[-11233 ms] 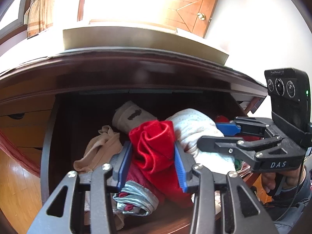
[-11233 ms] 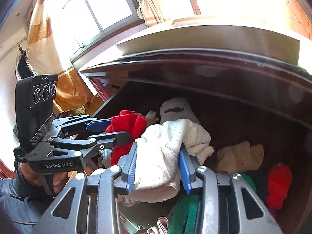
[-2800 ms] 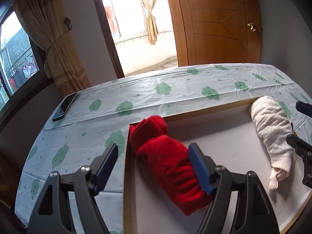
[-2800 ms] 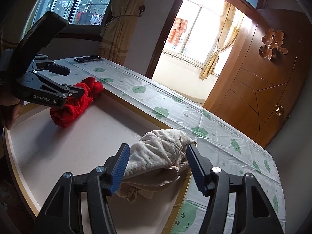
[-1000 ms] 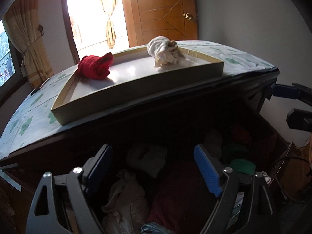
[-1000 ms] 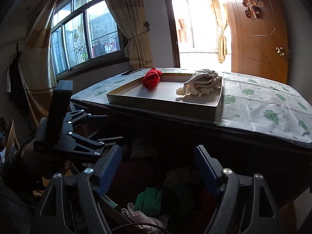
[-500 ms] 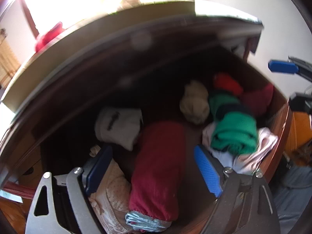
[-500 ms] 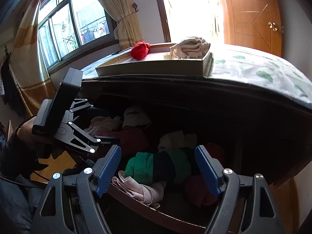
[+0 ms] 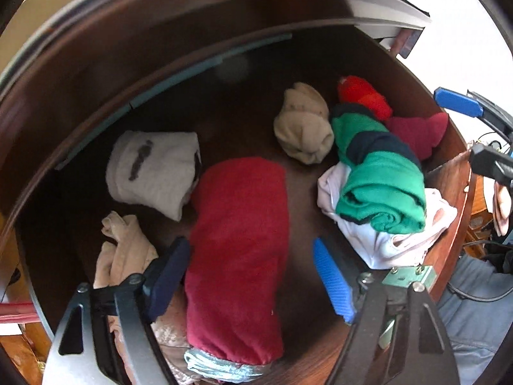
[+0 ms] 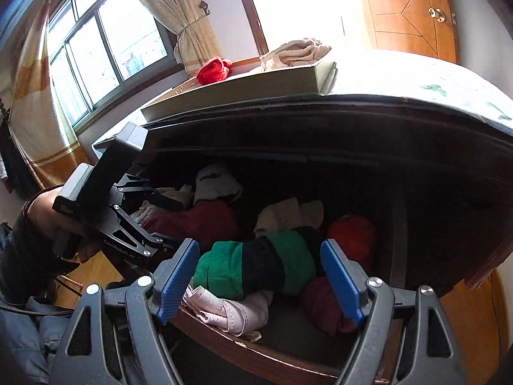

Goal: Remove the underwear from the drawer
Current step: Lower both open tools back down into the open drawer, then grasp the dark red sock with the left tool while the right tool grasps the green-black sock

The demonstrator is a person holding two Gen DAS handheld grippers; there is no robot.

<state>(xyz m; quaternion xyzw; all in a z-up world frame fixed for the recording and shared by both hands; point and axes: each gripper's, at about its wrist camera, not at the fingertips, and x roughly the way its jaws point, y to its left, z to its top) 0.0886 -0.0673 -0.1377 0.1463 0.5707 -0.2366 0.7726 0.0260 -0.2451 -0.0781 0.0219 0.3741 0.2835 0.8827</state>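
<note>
Step in hand: second reach into the drawer (image 9: 449, 256); two pieces already sit in the tray (image 10: 231, 93) on the surface above. Left tool (image 9: 253, 276) straddles the dark red roll (image 9: 239, 243); its jaws have just been closing, near pad at the cloth, far pad apart, so no grip yet. Right tool (image 10: 259, 279) hangs open over the green-and-navy roll (image 10: 256, 266) near the front rail, not touching. Next, probably: left finishes closing and lifts; right drops lower first.
</note>
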